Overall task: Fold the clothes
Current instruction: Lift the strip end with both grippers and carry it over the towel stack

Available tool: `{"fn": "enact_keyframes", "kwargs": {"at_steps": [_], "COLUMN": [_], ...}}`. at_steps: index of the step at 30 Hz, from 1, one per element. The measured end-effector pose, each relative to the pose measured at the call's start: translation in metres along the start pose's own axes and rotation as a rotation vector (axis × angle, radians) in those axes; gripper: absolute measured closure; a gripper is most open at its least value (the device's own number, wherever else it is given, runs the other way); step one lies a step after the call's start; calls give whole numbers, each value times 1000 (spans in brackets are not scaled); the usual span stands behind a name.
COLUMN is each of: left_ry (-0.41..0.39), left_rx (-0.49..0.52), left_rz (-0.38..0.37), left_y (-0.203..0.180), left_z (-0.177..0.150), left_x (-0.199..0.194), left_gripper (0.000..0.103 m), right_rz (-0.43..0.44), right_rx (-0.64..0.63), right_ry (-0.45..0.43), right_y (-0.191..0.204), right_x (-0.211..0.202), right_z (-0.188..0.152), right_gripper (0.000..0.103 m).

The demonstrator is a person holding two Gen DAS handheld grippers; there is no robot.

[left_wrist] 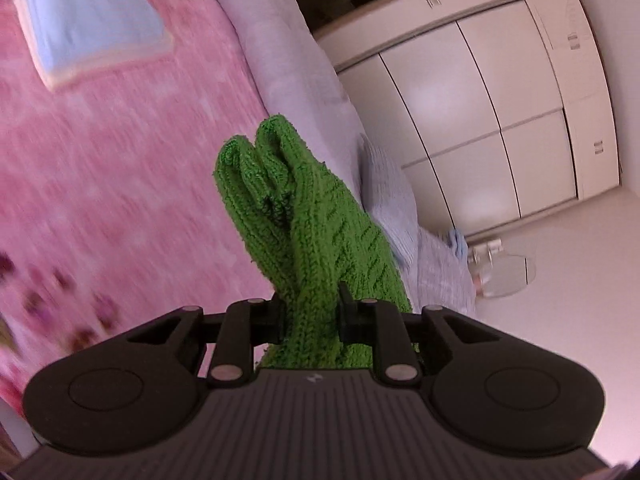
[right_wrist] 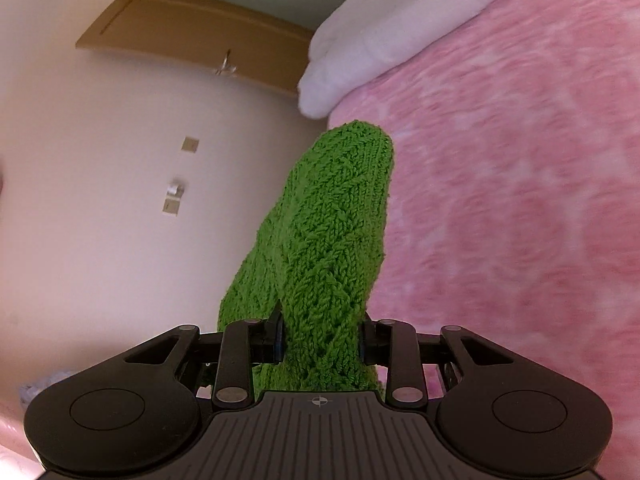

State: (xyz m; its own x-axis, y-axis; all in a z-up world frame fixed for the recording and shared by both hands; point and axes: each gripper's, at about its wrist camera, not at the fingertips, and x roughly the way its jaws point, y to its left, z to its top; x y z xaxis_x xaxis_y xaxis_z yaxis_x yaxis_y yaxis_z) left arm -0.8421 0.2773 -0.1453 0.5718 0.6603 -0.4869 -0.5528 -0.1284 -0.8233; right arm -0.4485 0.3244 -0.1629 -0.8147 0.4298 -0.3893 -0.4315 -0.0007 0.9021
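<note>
Currently my left tool (left_wrist: 311, 318) and right tool (right_wrist: 320, 342) each clench the bright green knitted garment (left_wrist: 304, 224), which bunches forward between the fingers above the pink fuzzy bed blanket (right_wrist: 520, 200).

Pink bedspread (left_wrist: 120, 184) motion-blurred; green knit (right_wrist: 332, 240) hides both claws' tips

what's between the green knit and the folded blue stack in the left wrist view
Only bare pink blanket lies between the green knit and the folded blue stack, in the left wrist view.
</note>
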Motion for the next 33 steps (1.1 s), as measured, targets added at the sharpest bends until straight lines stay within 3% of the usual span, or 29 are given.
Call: {"fn": "enact_keyframes", "kwargs": {"at_steps": [11,17,28,33], "left_ry": [137,166,210,214], "left_rx": [147,215,168,177], "left_rz": [13,20,92,58], "left_y": [107,152,244,261], "left_z": [254,362,446,475], "left_x": [-51,-44,23,59], "left_gripper": [85,85,85,85], "right_rz": [-5,-10,-161,-183], "right_rx": [88,100,72,50], "right_ry": [-110,-163,-107,-143], "right_y": [95,119,98,88], "right_x": [240,344,468,497], "right_z": [-36,-16,14,36], "right_gripper": [72,71,71,71]}}
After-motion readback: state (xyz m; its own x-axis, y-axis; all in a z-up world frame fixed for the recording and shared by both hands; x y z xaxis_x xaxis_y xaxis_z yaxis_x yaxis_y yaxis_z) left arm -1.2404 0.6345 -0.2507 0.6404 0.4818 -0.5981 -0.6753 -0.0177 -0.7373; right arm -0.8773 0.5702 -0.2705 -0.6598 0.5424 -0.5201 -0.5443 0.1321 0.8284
